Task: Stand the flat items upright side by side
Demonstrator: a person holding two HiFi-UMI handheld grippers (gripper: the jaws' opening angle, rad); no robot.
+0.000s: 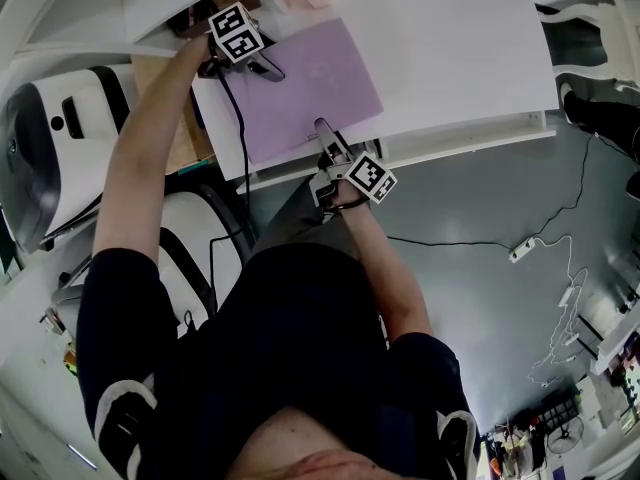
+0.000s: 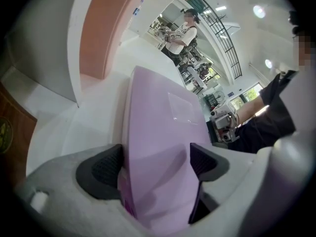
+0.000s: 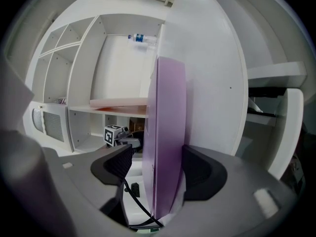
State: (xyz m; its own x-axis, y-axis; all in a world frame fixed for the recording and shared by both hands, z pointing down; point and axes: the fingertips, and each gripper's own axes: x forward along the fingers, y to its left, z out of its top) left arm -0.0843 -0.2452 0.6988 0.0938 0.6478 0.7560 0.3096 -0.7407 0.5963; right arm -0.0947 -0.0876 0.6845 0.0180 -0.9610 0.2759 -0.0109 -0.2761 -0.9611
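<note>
So far, your book (image 1: 310,88) lay nearly flat on the white top (image 1: 470,58), not yet upright. Your left tongs (image 2: 155,164) and right tongs (image 3: 158,164) each straddled an edge, jaws apart, unclamped. Gripping it and standing it beside the pink item (image 3: 118,102) probably remained.

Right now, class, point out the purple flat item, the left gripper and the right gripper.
purple flat item (image 1: 310,88): head view, middle of its top face.
left gripper (image 1: 268,67): head view, between its fingertips.
right gripper (image 1: 323,128): head view, between its fingertips.
</note>
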